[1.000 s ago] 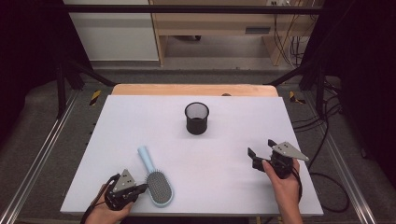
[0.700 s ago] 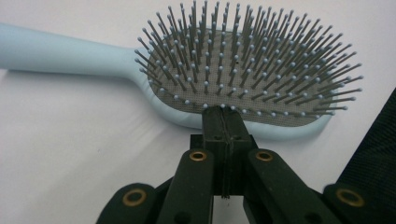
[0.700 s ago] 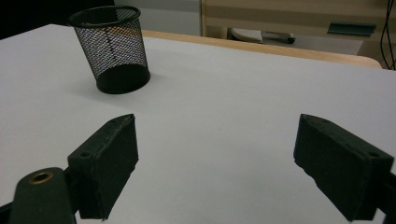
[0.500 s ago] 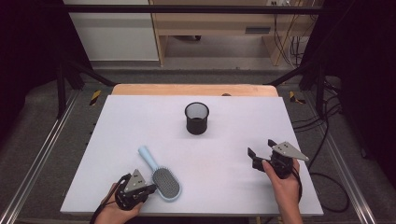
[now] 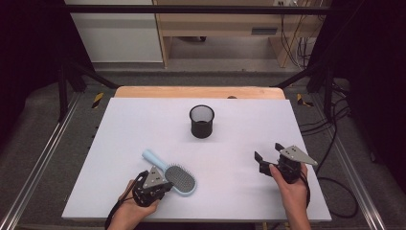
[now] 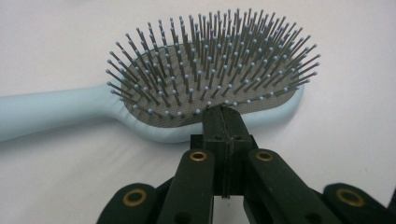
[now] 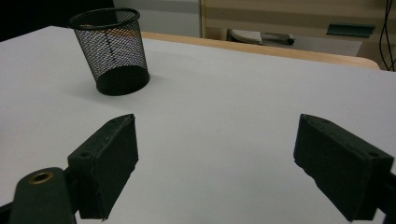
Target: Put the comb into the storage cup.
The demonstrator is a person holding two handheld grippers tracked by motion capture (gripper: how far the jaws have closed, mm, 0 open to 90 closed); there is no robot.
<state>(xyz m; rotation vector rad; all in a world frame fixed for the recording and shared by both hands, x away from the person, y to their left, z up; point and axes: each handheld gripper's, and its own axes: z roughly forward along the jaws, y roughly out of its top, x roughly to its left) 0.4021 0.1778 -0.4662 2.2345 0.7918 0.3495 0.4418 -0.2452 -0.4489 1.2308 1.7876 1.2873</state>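
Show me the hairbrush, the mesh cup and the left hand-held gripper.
hairbrush (image 5: 181, 177), high view, bristle pad
mesh cup (image 5: 201, 125), high view, side wall
left hand-held gripper (image 6: 223, 122), left gripper view, closed tips

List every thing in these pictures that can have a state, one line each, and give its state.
Hairbrush: lying flat on the table, bristles up.
Mesh cup: upright, open end up, nothing seen inside.
Left gripper: shut, nothing between its jaws, tips at the hairbrush's edge.
Right gripper: open, holding nothing.
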